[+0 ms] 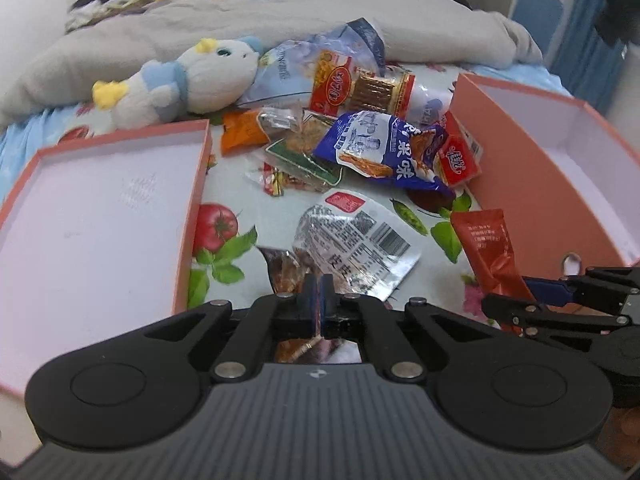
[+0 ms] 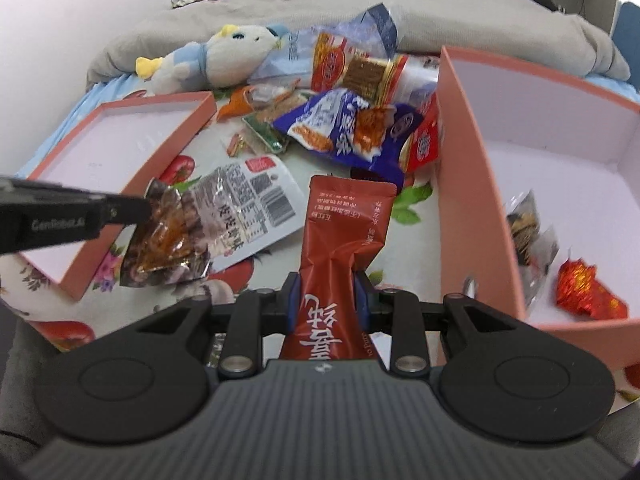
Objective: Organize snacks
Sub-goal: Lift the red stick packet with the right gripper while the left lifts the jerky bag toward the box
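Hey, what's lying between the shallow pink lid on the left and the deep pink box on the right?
In both wrist views, the snack pile and flowered sheet lie between the lid and the box.

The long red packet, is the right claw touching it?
Touching. The right wrist view shows the right claw squeezing the long red foil packet between both fingers.

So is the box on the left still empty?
Yes, the shallow pink box shows only its bare white inside, with no snacks in it.
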The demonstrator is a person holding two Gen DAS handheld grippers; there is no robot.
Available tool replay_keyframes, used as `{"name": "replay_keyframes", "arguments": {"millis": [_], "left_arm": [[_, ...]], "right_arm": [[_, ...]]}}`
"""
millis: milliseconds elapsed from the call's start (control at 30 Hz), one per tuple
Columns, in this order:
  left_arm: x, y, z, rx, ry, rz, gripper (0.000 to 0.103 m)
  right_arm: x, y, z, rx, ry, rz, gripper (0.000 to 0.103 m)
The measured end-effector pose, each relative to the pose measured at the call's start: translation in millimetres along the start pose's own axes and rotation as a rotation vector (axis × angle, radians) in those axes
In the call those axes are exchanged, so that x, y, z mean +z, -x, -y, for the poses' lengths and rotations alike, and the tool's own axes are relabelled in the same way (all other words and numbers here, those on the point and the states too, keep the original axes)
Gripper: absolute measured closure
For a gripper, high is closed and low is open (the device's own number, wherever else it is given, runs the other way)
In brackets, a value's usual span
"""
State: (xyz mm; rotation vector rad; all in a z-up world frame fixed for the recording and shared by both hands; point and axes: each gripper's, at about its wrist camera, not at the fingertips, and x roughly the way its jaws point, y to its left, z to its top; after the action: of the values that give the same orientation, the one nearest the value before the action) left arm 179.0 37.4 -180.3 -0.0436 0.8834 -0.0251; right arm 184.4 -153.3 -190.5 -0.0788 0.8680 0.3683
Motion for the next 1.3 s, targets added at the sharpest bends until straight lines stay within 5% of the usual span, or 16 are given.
{"name": "replay_keyframes", "arguments": {"millis": [100, 200, 267, 667, 800, 1033, 1300], "left_arm": [[10, -9, 2, -0.004, -0.064, -0.026, 0.09], [17, -18, 4, 0.063, -0.117, -0.037, 0.031], [19, -24, 1, 0.084, -0.118, -0.031, 0.023], [1, -66, -21, -0.001, 0.145, -0.162, 0.025], [-3, -71, -19, 0.011, 0.172, -0.167, 0.053], [-7, -61, -20, 0.01, 0.234, -0.146, 0.066], [-2, -21, -22, 0.029, 0.29, -0.085, 0.068]], "right_arm": [[-1, -6, 2, 0.003, -0.01, -0.008, 0.072], [-1, -10, 4, 0.004, -0.02, -0.008, 0.072], [-2, -11, 4, 0.008, -0.026, -0.008, 0.072], [-4, -15, 5, 0.02, -0.018, -0.018, 0.072], [-3, -15, 6, 0.027, -0.019, -0.023, 0.072], [3, -9, 5, 0.044, -0.003, -0.021, 0.072], [20, 7, 7, 0.079, -0.001, -0.008, 0.072]]}}
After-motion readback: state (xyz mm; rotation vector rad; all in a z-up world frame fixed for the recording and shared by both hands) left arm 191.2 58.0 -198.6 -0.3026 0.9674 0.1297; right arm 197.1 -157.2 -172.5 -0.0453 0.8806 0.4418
